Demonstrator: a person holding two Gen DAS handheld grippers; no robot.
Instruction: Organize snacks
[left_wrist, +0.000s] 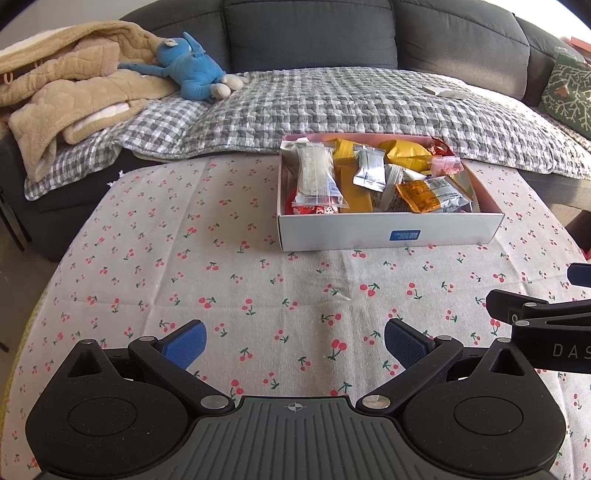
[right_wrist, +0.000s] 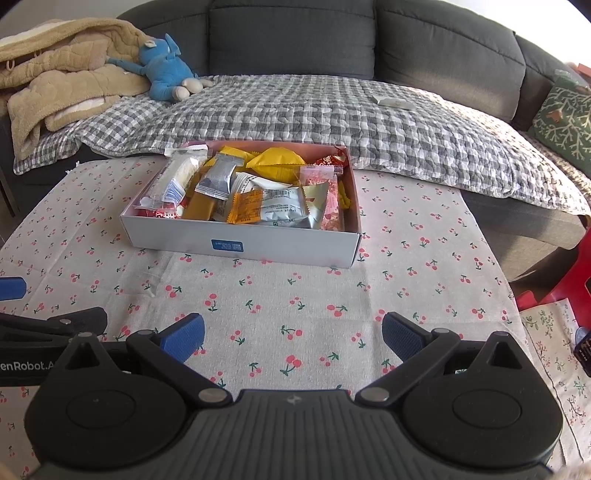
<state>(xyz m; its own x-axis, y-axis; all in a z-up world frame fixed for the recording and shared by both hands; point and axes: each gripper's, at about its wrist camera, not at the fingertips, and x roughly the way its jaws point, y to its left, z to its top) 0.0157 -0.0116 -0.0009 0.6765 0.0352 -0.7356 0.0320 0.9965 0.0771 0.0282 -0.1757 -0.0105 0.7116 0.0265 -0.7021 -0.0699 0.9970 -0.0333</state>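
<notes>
Both the left gripper (left_wrist: 294, 341) and right gripper (right_wrist: 292, 338) hover with jaws spread wide, empty, over the surface (left_wrist: 221, 288). The snack box (left_wrist: 388, 230) sits well ahead, upper centre.

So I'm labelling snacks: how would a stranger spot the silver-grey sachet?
Find the white box on the cherry-print cloth. Near its middle, the silver-grey sachet lies atop the flat orange packets, the only plain metallic pack without bright print.
</notes>
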